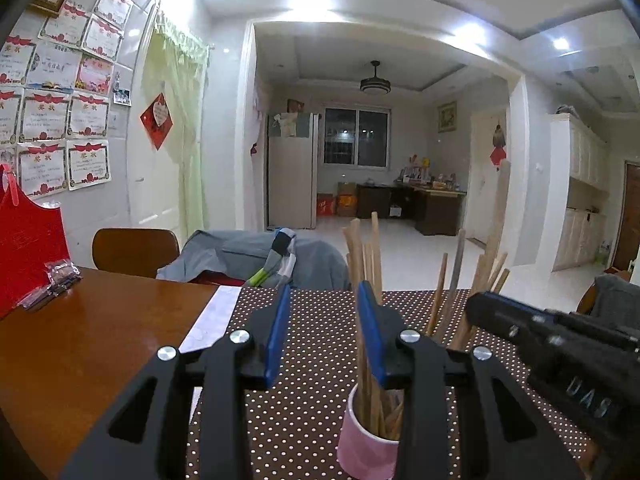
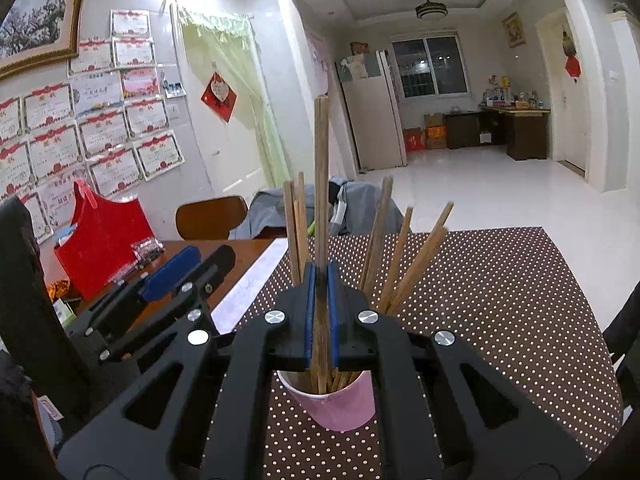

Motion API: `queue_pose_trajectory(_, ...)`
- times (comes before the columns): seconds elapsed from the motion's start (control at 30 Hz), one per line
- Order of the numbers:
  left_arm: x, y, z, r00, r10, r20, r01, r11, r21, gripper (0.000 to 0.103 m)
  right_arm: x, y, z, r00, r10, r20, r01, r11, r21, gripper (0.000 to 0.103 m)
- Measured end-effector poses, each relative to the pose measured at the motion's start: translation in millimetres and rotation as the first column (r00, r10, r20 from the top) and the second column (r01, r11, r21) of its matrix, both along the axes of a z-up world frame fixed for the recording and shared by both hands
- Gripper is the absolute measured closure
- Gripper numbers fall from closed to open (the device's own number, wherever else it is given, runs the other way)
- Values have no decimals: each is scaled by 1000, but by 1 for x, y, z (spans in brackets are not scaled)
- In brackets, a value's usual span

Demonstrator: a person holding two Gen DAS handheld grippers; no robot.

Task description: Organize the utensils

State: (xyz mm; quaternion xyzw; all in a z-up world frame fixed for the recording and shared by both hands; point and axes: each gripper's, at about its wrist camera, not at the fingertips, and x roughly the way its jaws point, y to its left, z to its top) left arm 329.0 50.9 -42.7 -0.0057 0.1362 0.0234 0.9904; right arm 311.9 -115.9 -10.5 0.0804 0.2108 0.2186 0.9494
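Note:
A pink cup (image 2: pixel 340 404) stands on the dotted brown mat (image 2: pixel 500 320) and holds several wooden chopsticks (image 2: pixel 404 260) that fan out. My right gripper (image 2: pixel 321 272) is shut on one tall wooden chopstick (image 2: pixel 321 168), upright, with its lower end inside the cup. In the left wrist view the same cup (image 1: pixel 366 444) sits low, just below my right finger. My left gripper (image 1: pixel 324 300) is open and empty above the cup's left side. The right gripper's body (image 1: pixel 560 352) shows at the right of the left wrist view.
A wooden table (image 1: pixel 80 340) carries the mat. A red gift bag (image 2: pixel 102 240) and small packets (image 2: pixel 146 250) stand at the table's left. A wooden chair (image 1: pixel 134 250) and a chair with grey clothes (image 1: pixel 256 258) stand behind the table.

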Motion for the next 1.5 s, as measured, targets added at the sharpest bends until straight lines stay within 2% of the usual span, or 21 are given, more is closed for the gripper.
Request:
queue_pose_trajectory(0.2,12,7,-7,997,39,-67,-38,999,11,68,11,9,-18,997,7,-72,-10,999,-40,96)
queue_pose_trajectory(0.37,19,16,-12,991,61,-120,-65,998,-24,68,19,14,-31,990,26,-140,-31,999,-32,96)
queue_pose_trajectory(0.87,11,15,-2,992,65,-106,-70,997,-38,68,1,4,-5,999,-14,-48,12,999,-39,96)
queue_pose_trajectory(1.0,-5,14,12,996,38,-78,-44,996,-76,68,-14,-4,8,999,-35,-3,35,999,-42,96)
queue_pose_trajectory(1.07,-15,12,16,997,43,-66,-47,997,-63,68,-24,-9,15,998,-54,21,54,998,-33,96)
queue_pose_trajectory(1.1,-18,12,17,997,45,-66,-48,997,-56,68,-30,-12,19,998,-60,30,61,998,-27,96)
queue_pose_trajectory(1.13,-24,12,19,997,42,-69,-45,998,-50,57,-35,-14,21,997,-64,35,65,998,-27,96)
queue_pose_trajectory(1.17,-31,11,21,997,37,-69,-40,998,-50,51,-41,-16,23,997,-68,44,69,997,-28,96)
queue_pose_trajectory(1.27,-50,9,29,999,21,-48,-24,999,-47,49,-62,-19,29,995,-74,73,77,996,-37,94)
queue_pose_trajectory(1.3,-56,8,32,999,18,-44,-20,999,-44,49,-67,-19,31,994,-74,77,77,996,-35,91)
queue_pose_trajectory(1.37,-69,6,37,1000,6,-30,-8,999,-42,49,-81,-23,33,993,-84,88,87,996,-34,76)
queue_pose_trajectory(1.4,-73,6,39,1000,0,-24,-1,999,-40,49,-86,-24,34,992,-90,94,93,995,-31,60)
queue_pose_trajectory(1.43,-81,4,41,1000,-8,-19,7,999,-32,48,-92,-26,35,990,-96,103,99,995,-25,50)
queue_pose_trajectory(1.5,-95,0,45,1000,-20,-12,20,1000,-12,42,-106,-29,37,987,-107,116,110,994,-22,50)
